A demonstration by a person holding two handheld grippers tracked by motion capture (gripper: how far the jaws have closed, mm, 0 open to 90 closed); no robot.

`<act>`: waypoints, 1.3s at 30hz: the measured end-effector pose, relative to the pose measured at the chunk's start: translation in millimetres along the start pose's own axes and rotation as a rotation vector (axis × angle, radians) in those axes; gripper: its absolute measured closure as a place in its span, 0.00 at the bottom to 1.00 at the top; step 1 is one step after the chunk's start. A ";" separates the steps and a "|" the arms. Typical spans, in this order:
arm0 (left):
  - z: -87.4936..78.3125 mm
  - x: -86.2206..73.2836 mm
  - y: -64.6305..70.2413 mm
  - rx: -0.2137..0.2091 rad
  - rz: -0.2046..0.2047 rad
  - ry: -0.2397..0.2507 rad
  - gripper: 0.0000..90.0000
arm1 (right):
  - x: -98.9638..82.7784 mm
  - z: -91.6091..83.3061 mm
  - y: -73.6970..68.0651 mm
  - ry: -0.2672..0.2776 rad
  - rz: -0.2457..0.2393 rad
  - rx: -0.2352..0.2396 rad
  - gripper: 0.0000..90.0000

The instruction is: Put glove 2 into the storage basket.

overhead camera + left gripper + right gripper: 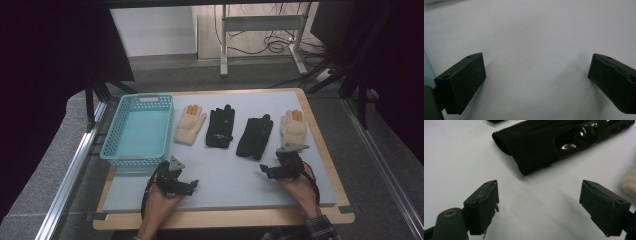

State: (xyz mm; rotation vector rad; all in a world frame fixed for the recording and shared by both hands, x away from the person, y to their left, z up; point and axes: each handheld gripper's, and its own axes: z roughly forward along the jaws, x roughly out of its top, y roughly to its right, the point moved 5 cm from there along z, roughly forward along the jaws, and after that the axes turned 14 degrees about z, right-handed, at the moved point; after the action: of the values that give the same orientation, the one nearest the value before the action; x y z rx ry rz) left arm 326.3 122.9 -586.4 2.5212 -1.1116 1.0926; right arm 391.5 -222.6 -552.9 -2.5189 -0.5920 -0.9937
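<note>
- Gloves lie in a row on the far part of the table (225,175): 4 of them, and none is in the blue basket (138,130) at the left yet.
- From left to right sit a cream glove (190,124), a black glove (220,127), another black glove (255,136) and another cream glove (293,127).
- Each black glove looks soft and flat, with shiny patches.
- Left gripper (194,184) is wide open over bare table, holding nothing.
- Right gripper (263,169) is open too, pointing at the right black glove, not touching it.
- All the picking up is left to do.

Right gripper view: black glove (554,142) running off top edge, fingers cut; cream glove (631,183) blurring at right edge, mostly cropped.
</note>
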 end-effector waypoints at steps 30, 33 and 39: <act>0.0 0.0 -0.1 -0.001 -0.001 0.001 0.01 | 79.7 20.3 14.2 0.015 -0.002 -0.020 0.48; 0.1 0.1 0.0 -0.001 -0.003 0.002 0.02 | 84.9 30.1 16.8 -0.003 -0.010 -0.036 0.51; 0.1 0.0 -0.1 -0.001 -0.001 0.001 0.01 | 92.2 53.2 23.2 -0.019 0.010 -0.063 0.42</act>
State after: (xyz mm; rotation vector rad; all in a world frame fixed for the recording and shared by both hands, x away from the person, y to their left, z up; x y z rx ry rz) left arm 326.3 122.9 -586.4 2.5199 -1.1102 1.0926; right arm 493.7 -194.2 -528.2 -2.5866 -0.5621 -1.0004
